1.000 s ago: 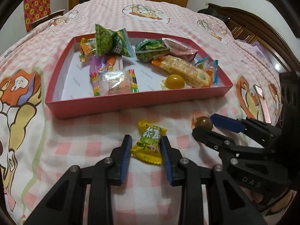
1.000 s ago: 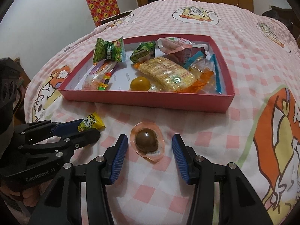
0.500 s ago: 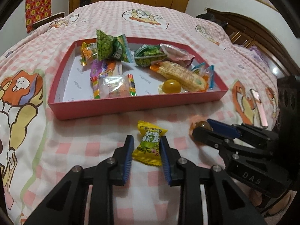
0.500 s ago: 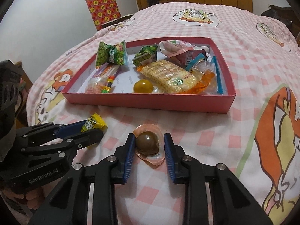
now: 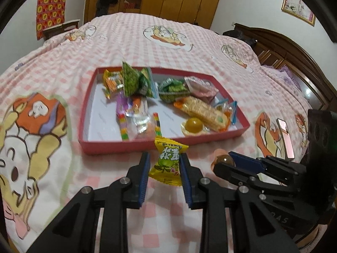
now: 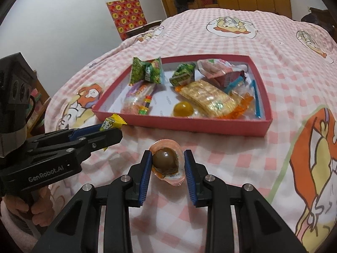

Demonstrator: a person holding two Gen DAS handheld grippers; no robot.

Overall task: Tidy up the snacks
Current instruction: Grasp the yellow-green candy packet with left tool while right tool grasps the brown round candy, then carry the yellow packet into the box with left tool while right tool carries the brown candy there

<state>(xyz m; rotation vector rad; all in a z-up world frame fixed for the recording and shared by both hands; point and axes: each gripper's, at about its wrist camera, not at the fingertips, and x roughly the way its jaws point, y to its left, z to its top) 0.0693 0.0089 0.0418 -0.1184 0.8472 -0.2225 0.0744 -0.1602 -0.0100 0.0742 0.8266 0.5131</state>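
My left gripper (image 5: 164, 162) is shut on a yellow candy packet (image 5: 168, 162) and holds it lifted above the bed, in front of the red tray (image 5: 134, 145). My right gripper (image 6: 167, 161) is shut on a brown jelly cup (image 6: 165, 160) in a pink wrapper, also raised off the bed. The left gripper with the yellow packet (image 6: 110, 123) shows at the left of the right wrist view. The right gripper with the jelly cup (image 5: 225, 160) shows at the right of the left wrist view. The red tray (image 6: 189, 124) holds several snacks.
The tray sits on a pink checked bedspread (image 5: 52, 67) with cartoon prints. In the tray lie green packets (image 5: 134, 82), a rice cracker pack (image 5: 202, 111) and a yellow jelly cup (image 5: 194, 124). A wooden headboard (image 5: 294, 48) stands at the right. A phone (image 5: 285, 137) lies right of the tray.
Both grippers closed on their snacks and lifted them off the bed. The left raised the yellow packet, the right raised the brown jelly cup.
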